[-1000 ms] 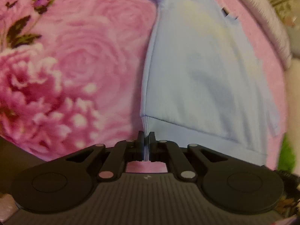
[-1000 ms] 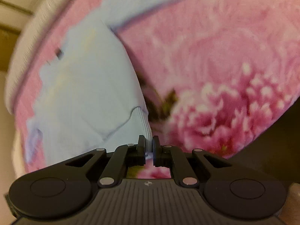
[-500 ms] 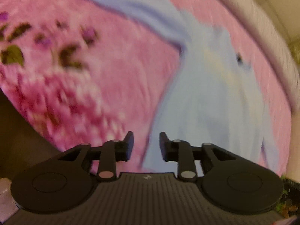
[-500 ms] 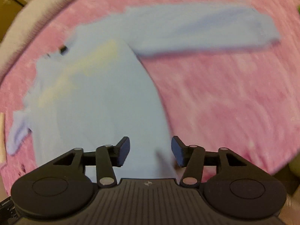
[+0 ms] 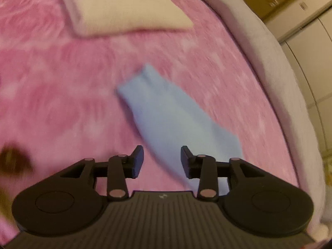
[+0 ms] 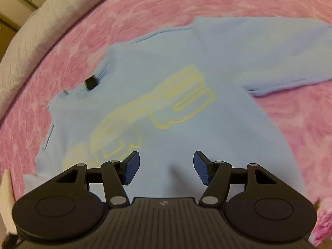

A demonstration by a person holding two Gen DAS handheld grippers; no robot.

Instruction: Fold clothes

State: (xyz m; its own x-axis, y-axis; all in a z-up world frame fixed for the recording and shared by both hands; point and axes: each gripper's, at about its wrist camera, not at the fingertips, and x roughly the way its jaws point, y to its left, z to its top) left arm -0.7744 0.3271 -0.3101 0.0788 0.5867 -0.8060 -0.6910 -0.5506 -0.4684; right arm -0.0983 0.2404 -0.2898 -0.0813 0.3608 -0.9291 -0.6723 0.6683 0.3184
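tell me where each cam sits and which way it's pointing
Left wrist: sits on the left gripper, facing forward and down over the pink blanket at a light blue sleeve and a cream folded cloth; its open fingers show.
Right wrist: sits on the right gripper, looking down on the sweatshirt's yellow print; its open fingers show.
Shared: light blue sweatshirt, pink blanket, grey bed edge.

Light-blue sweatshirt (image 6: 176, 128) spread flat on pink blanket, yellow outline print up, sleeve (image 5: 172, 114) apparently stretched out.
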